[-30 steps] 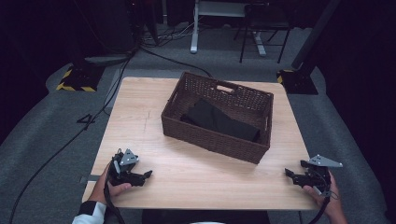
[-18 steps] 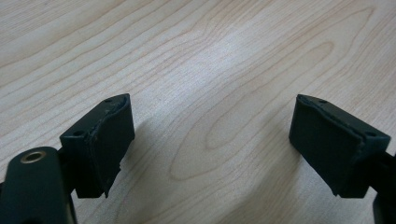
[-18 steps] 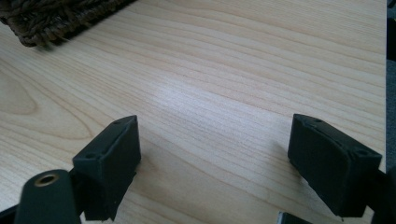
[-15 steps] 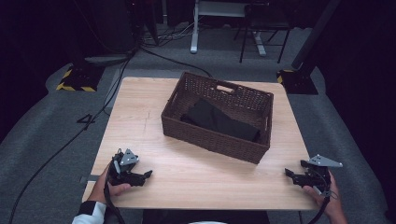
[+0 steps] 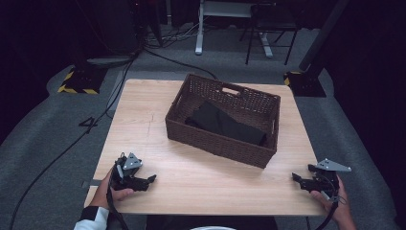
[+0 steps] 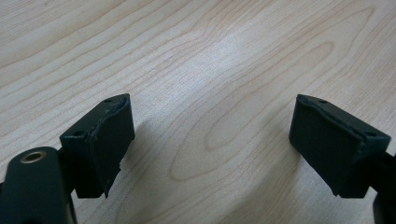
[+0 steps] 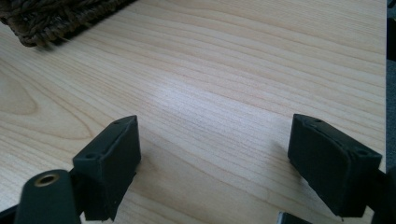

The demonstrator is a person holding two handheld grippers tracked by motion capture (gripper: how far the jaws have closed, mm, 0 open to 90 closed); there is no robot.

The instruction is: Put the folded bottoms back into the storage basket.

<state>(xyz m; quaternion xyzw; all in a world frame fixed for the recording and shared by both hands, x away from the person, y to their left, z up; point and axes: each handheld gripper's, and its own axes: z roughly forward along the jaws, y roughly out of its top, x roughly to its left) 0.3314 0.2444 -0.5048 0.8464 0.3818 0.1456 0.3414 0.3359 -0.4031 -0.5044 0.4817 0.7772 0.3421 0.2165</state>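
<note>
Nothing had shifted since before: I kept both grippers parked, jaws wide and empty.
Left gripper [image 5: 149, 179] and right gripper [image 5: 296, 180] sat near the pale wooden table's [image 5: 201, 167] front edge; the right gripper view caught the brown wicker basket's [image 7: 51, 18] corner.

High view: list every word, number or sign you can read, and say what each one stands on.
"4": dark mark on the grey floor, left of the table.
Yellow-and-black hazard stripes, no words: on the dark base plate on the floor.
Basket and black cloth: no text.
</note>
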